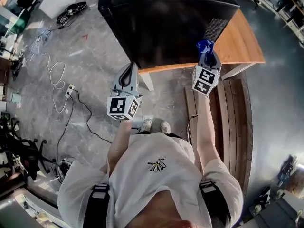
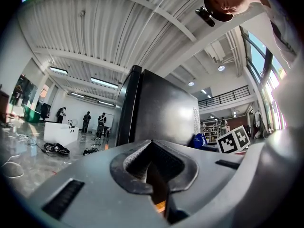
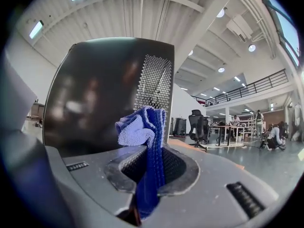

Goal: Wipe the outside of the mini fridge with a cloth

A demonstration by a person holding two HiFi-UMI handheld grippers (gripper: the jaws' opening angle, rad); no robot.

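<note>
The black mini fridge (image 1: 166, 23) stands on a wooden table (image 1: 244, 39), just ahead of both grippers. My right gripper (image 1: 205, 52) is shut on a blue cloth (image 1: 204, 45), held near the fridge's front right corner. In the right gripper view the cloth (image 3: 141, 127) bunches up out of the jaws, in front of the fridge's dark side (image 3: 99, 89) and its perforated grille (image 3: 154, 80). My left gripper (image 1: 129, 67) is shut and empty, close to the fridge's front left corner. The left gripper view shows the fridge (image 2: 159, 113) upright, with the cloth (image 2: 199, 140) to its right.
White and black cables (image 1: 57, 77) and a power strip (image 1: 70, 90) trail over the grey floor at the left. Wooden planks (image 1: 230, 122) lie at the right beside the table. An office chair (image 1: 21, 148) stands at the left edge. Several people (image 2: 87, 121) stand far off.
</note>
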